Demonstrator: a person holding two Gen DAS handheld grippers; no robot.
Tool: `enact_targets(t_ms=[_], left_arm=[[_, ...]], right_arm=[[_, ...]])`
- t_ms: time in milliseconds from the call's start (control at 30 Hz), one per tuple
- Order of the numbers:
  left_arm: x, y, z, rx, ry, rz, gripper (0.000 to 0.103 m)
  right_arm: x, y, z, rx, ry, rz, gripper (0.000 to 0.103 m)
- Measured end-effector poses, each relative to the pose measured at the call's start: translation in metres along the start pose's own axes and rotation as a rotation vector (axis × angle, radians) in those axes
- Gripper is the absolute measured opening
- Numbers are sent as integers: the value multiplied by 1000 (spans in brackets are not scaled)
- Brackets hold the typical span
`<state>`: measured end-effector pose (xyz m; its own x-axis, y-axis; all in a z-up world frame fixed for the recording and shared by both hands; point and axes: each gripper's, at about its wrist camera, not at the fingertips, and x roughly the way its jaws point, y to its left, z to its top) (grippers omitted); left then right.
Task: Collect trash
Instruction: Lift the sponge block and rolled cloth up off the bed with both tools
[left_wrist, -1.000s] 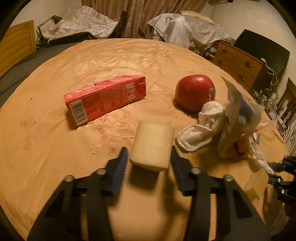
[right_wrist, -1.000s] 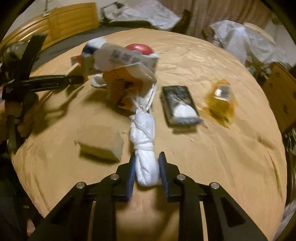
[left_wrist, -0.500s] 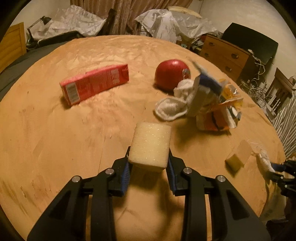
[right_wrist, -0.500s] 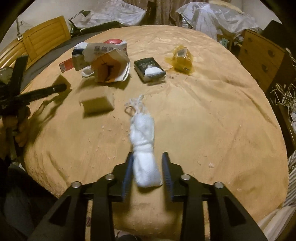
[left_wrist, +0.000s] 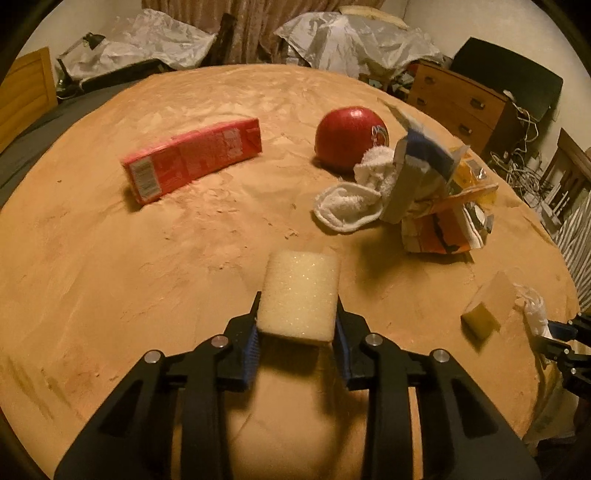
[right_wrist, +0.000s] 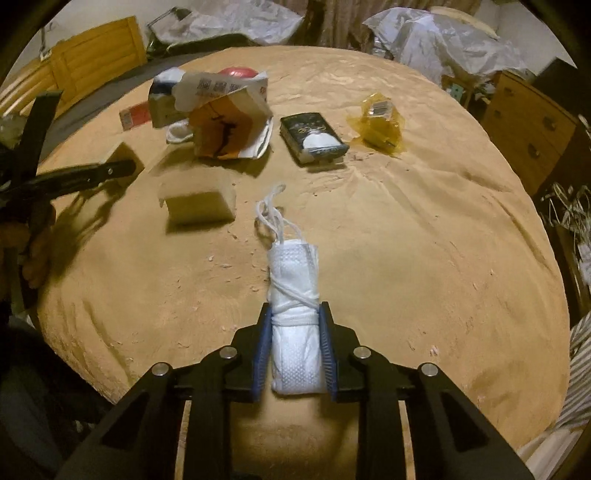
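Over bench (left_wrist: 110, 280): my left fingers (left_wrist: 297, 325) pinch sponge (left_wrist: 300, 295), right fingers (right_wrist: 294, 347) just reclosed, pinching rolled mask (right_wrist: 293, 295). Left: red carton (left_wrist: 192, 158), torn wrappers (left_wrist: 443, 218), maybe more. No bin visible.

carton (left_wrist: 192, 160) left of apple (left_wrist: 349, 136), sock (left_wrist: 347, 206) before apple

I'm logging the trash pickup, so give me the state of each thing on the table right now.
Left gripper: shut on sponge.
Right gripper: shut on rolled mask.
Red carton: lying flat.
Apple: resting, untouched.
Orange wrapper: torn open.
Second sponge: loose on table.
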<state>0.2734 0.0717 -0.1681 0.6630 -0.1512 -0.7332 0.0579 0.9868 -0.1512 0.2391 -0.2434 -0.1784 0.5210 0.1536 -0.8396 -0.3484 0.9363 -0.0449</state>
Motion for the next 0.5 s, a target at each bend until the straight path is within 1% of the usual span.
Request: enact_targets(t_ms=[67, 200, 267, 433, 500], left_arm=[[-10, -1, -1, -2, -25, 10, 30], [-44, -14, -4, 8, -92, 12, 30], [-65, -27, -6, 25, -131, 1, 30], [-110, -65, -12, 66, -206, -27, 30], [-129, -81, -16, 76, -237, -27, 30]], right_arm=[[-8, -2, -2, 24, -27, -8, 26], [-39, -8, -8, 81, -110, -15, 26], [-61, -8, -11, 103, -165, -14, 26], [-109, 0, -22, 126, -278, -17, 26], [-124, 4, -27, 132, -314, -19, 26]])
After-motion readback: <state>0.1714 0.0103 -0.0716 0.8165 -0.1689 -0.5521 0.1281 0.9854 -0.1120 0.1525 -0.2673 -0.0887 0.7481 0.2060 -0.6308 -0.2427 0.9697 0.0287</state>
